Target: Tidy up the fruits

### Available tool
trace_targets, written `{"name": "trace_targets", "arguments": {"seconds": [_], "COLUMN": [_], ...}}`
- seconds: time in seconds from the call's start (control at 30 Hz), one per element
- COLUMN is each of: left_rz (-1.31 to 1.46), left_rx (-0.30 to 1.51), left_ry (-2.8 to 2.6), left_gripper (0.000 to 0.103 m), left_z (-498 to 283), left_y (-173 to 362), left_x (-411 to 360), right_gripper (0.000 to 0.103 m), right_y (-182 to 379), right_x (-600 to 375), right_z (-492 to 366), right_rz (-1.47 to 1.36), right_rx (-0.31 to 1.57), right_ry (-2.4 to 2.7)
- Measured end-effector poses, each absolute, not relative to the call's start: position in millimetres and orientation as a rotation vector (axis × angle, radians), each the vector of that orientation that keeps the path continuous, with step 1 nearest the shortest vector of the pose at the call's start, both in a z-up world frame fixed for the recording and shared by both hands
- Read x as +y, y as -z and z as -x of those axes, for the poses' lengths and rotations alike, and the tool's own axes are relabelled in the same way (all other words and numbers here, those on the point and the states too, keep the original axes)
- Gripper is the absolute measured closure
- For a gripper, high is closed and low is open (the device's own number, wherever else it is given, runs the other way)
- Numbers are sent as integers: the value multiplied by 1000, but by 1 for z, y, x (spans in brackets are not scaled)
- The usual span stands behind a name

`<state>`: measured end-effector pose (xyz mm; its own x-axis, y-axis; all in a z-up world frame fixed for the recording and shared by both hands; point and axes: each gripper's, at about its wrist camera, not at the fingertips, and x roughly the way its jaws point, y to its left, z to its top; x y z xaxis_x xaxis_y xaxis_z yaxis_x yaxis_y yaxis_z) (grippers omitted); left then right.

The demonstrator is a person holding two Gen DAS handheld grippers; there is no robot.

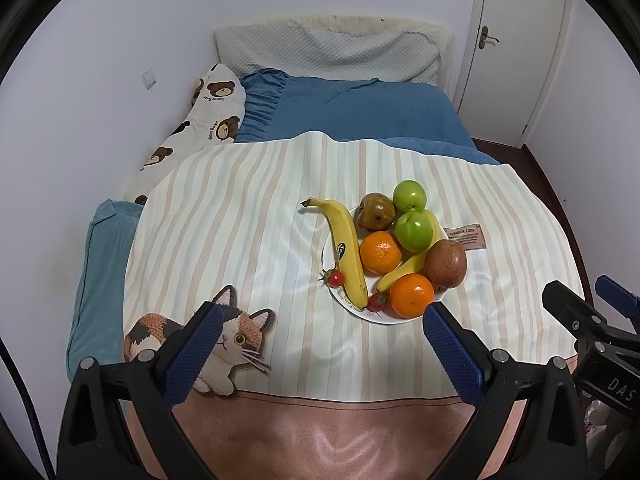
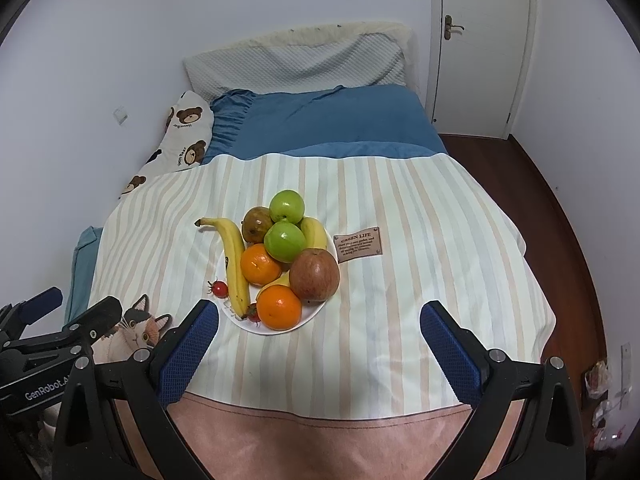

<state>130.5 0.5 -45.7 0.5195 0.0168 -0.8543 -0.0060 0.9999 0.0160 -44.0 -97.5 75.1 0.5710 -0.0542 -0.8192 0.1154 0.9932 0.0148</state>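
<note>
A white plate [image 1: 384, 317] [image 2: 310, 314] sits on the striped bedspread. It holds a long banana [image 1: 347, 248] [image 2: 234, 262], a second banana [image 1: 404, 270] [image 2: 314, 232], two oranges [image 1: 412, 295] [image 2: 279, 307], two green apples [image 1: 415, 231] [image 2: 285, 241], a red apple [image 1: 445, 263] [image 2: 314, 275], a brown pear [image 1: 375, 211] [image 2: 256, 224] and two cherry tomatoes [image 1: 335, 278] [image 2: 219, 289]. My left gripper [image 1: 324, 322] is open and empty, just short of the plate. My right gripper [image 2: 320, 320] is open and empty, near the plate's right front. Each gripper shows at the edge of the other's view.
The bed has a striped cover [image 1: 248, 240] [image 2: 420, 300] with a cat patch [image 1: 236, 336] [image 2: 140, 330] and a label [image 1: 466, 237] [image 2: 357, 244]. Blue quilt [image 1: 352, 108], pillows [image 1: 328, 54] and a bear cushion [image 1: 200, 120] lie behind. A door [image 2: 480, 48] and wood floor [image 2: 560, 200] are at right.
</note>
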Motion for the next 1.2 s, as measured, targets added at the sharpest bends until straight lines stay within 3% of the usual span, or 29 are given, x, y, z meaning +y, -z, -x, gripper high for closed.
{"name": "trace_targets", "arguments": {"seconds": [1.2], "left_rz": [-6], "left_rx": [1013], "left_ry": [-6], "left_gripper": [0], "left_z": [-128], "left_y": [39], "left_x": [0], "right_gripper": [0], "right_y": [-78], "right_x": [-99], "right_z": [48], "right_rz": [-68], "right_rx": [955], "right_ry": [98]}}
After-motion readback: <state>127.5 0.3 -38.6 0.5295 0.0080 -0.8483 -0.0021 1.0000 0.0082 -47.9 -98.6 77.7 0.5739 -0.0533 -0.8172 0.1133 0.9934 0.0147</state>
